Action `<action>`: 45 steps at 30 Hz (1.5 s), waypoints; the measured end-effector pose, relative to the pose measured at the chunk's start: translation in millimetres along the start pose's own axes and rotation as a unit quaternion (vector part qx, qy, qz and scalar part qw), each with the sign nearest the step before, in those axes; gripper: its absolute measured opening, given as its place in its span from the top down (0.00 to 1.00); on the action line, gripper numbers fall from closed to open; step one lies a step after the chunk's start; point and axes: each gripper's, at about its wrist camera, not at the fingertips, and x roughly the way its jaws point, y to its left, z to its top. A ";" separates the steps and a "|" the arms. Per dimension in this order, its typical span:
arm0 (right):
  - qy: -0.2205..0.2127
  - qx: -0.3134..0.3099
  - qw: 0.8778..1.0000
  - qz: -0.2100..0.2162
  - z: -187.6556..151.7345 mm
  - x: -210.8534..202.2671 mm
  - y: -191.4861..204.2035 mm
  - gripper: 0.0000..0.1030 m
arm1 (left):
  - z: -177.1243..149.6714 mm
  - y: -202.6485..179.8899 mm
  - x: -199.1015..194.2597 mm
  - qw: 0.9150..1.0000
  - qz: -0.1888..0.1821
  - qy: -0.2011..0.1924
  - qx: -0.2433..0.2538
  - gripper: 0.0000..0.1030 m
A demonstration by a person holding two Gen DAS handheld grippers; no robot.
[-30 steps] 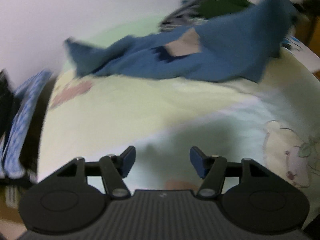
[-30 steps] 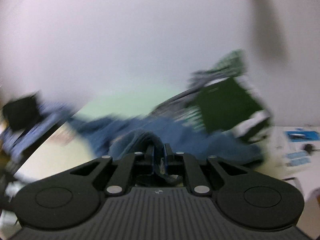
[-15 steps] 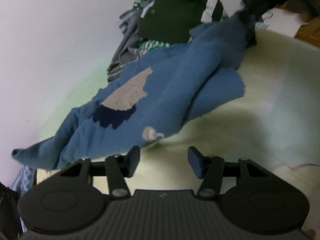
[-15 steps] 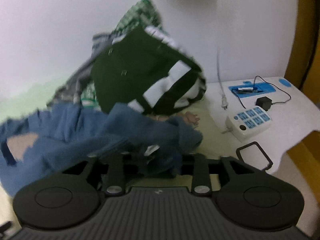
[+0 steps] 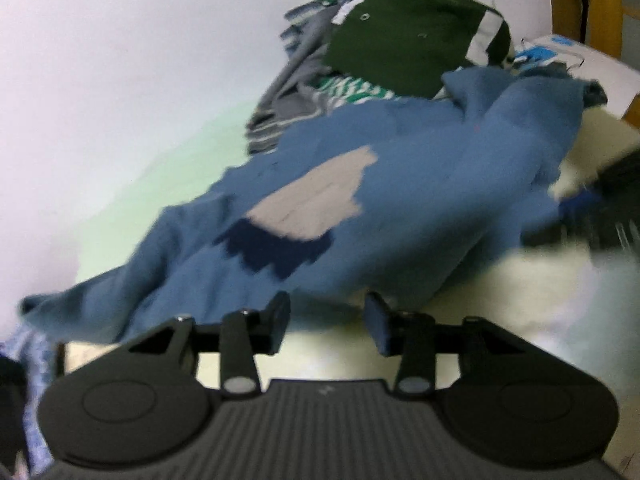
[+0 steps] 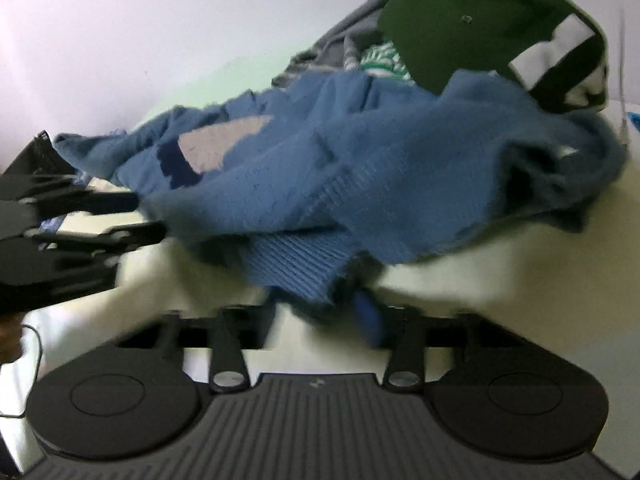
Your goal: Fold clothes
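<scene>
On the bed sheet (image 5: 600,288), the blue sweater (image 5: 400,208) now lies crumpled (released): right gripper (image 6: 320,320), clamped before, gapes like the left gripper (image 5: 326,320); spreading likely follows.

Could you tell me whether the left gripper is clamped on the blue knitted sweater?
No, the left gripper has its fingers spread apart with bare bedsheet between them, just short of the blue knitted sweater.
</scene>
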 end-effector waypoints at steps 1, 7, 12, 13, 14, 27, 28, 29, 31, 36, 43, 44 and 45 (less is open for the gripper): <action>0.004 0.002 1.000 0.014 3.6 -0.6 0.9 0.84 | -8.1 3.1 -6.7 1.000 0.006 0.004 0.005 0.56; 0.017 -0.025 0.990 0.136 21.5 -45.2 28.6 0.87 | -59.6 16.8 -45.1 0.999 0.020 0.037 -0.001 0.45; 0.027 -0.044 0.969 0.242 21.9 -60.9 82.0 0.87 | -98.0 30.9 -77.5 0.997 0.034 0.060 -0.045 0.41; 0.037 -0.049 0.963 0.262 17.5 -59.3 96.0 0.87 | -105.0 33.0 -84.8 0.996 0.040 0.062 -0.049 0.41; 0.047 -0.055 0.958 0.278 11.7 -56.5 109.6 0.87 | -112.0 35.2 -92.1 0.996 0.046 0.064 -0.053 0.41; 0.138 -0.101 0.957 0.235 -63.3 -50.2 144.0 0.55 | -158.1 26.9 -129.5 0.998 0.016 0.060 -0.005 0.39; 0.131 -0.116 0.963 0.207 -68.0 -55.5 139.5 0.50 | -156.8 24.5 -126.9 0.998 0.012 0.056 0.000 0.38; 0.124 -0.131 0.967 0.178 -72.7 -60.9 135.1 0.45 | -155.4 22.1 -124.4 0.999 0.008 0.053 0.004 0.38; 0.108 -0.160 0.974 0.121 -82.0 -71.6 126.1 0.44 | -152.6 17.2 -119.3 0.999 0.000 0.045 0.013 0.37; 0.075 -0.235 0.969 -0.010 -111.7 -88.2 110.2 0.45 | -145.8 5.1 -106.5 0.999 -0.020 0.027 0.036 0.36; 0.023 -0.191 0.981 -0.030 -123.9 -53.0 128.8 0.45 | -136.1 -9.3 -90.0 0.997 -0.045 0.004 0.061 0.36; 0.011 -0.188 0.982 -0.034 -123.6 -48.2 132.2 0.44 | -134.6 -9.2 -88.8 0.997 -0.045 0.003 0.059 0.36; -0.003 -0.189 0.981 -0.042 -123.4 -45.6 134.6 0.49 | -133.1 -9.2 -87.6 0.997 -0.045 0.003 0.058 0.36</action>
